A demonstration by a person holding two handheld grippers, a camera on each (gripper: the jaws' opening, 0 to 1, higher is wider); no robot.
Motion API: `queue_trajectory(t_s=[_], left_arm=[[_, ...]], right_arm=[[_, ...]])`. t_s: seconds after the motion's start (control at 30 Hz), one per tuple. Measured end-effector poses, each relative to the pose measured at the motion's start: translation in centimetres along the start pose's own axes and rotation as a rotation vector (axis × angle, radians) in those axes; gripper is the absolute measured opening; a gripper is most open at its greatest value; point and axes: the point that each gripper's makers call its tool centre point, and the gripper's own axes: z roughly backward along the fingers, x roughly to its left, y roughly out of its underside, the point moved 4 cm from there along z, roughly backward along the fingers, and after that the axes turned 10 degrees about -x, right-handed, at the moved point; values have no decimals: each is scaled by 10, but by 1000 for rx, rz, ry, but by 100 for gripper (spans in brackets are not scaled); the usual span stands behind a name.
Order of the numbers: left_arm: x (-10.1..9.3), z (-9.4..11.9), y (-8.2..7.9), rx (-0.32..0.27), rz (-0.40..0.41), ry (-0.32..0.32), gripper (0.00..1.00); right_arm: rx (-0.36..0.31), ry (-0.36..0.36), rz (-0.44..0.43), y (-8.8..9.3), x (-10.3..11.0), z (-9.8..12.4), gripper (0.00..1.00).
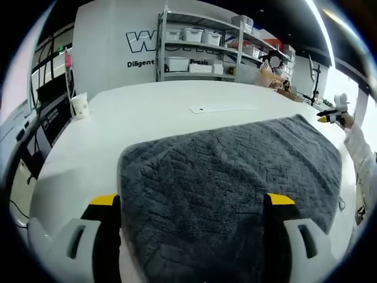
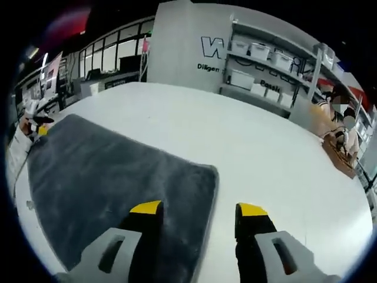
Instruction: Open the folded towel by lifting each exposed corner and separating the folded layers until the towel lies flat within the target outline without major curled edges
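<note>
white table, grey towel spread flat, paper cup near edge, storage bins on shelves, both tongs spread

The towel ran under the left gripper jaws and off the bottom edge of the left gripper view, so its near edge stayed hidden. In the right gripper view its near edge was likewise cut off. The wall lettering was partly covered by the shelving.
</note>
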Motion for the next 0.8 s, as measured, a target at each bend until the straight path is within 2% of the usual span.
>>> queue_trajectory(t_s=[0.07,0.17,0.3,0.43,0.53,0.63,0.8], left_arm=[[-1,-1,1,6,-4,4,99],[-3,-2,1,9,-10,6,99],[-3,-1,1,5,-8,8,99],[-2,-1,1,5,-6,6,99],[-3,0,0,4,-10,8,99],[-4,0,0,3,-10,14,99],[-3,1,3,8,-7,10,99]], right_arm=[[8,8,-16,-1,-1,-9,46],[2,12,-20,-3,-3,-21,39],[0,72,-37,-3,-15,-37,37],[-3,86,-40,-4,-20,-47,24],[3,125,-32,-5,-26,-55,23],[17,124,-27,-2,-29,-64,18],[36,111,-103,8,-29,-77,14]])
